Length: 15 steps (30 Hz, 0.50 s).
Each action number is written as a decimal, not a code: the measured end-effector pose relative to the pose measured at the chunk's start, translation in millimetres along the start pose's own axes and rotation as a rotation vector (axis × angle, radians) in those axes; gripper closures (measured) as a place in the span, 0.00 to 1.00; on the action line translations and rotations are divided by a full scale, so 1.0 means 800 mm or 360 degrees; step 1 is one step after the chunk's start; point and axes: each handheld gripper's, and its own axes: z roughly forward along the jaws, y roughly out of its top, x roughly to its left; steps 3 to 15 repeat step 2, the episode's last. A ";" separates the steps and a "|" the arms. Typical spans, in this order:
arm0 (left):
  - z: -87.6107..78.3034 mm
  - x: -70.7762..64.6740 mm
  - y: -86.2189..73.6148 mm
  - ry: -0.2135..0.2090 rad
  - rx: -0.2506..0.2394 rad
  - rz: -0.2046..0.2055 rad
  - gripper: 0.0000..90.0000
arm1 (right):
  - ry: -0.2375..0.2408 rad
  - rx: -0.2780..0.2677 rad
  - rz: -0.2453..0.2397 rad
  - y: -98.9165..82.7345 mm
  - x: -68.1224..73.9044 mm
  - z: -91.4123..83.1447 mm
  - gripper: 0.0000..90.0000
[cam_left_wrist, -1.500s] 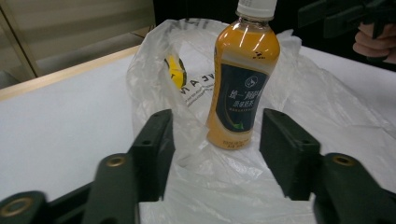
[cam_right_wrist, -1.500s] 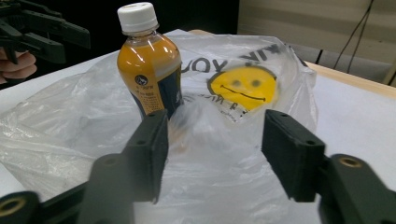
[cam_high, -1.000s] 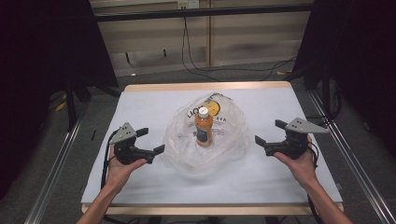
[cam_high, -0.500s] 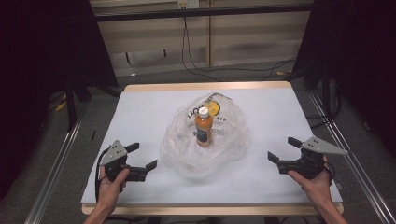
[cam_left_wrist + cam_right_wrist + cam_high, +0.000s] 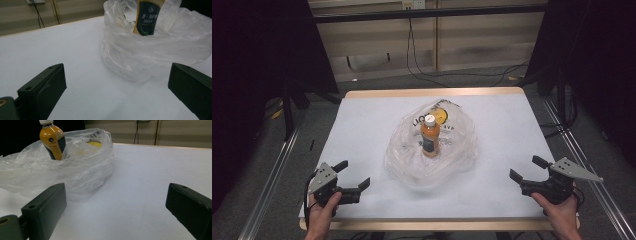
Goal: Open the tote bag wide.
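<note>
An orange drink bottle (image 5: 430,135) with a white cap and dark label stands upright inside a crumpled clear plastic bag (image 5: 412,160) at the middle of the white table (image 5: 362,120). The left gripper view has the bottle (image 5: 147,17) and the bag (image 5: 155,52) ahead at the upper right. In the right gripper view the bottle (image 5: 53,141) and the bag (image 5: 82,167) are at the upper left. My left gripper (image 5: 353,174) is open near the front left corner, holding nothing. At the front right my right gripper (image 5: 528,168) is open too, well apart from the bag.
The table's wooden front edge (image 5: 432,225) runs just behind both hands. Metal rails (image 5: 267,185) flank the table on each side. Cables (image 5: 452,77) lie on the floor beyond the far edge. Bare white surface surrounds the bag.
Both grippers have drawn back from the bag's sides toward the front corners of the table, staying open. The bag and bottle have not moved.
</note>
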 end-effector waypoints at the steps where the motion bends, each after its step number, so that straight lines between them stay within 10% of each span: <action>1: 0.003 0.001 -0.001 -0.0014 0.0008 -0.0021 0.02 | -0.0009 0.0000 -0.0022 0.000 0.000 0.001 0.04; 15: 0.005 0.001 -0.002 -0.0009 0.0027 -0.0018 0.02 | -0.0012 0.0005 -0.0027 -0.001 0.000 0.002 0.04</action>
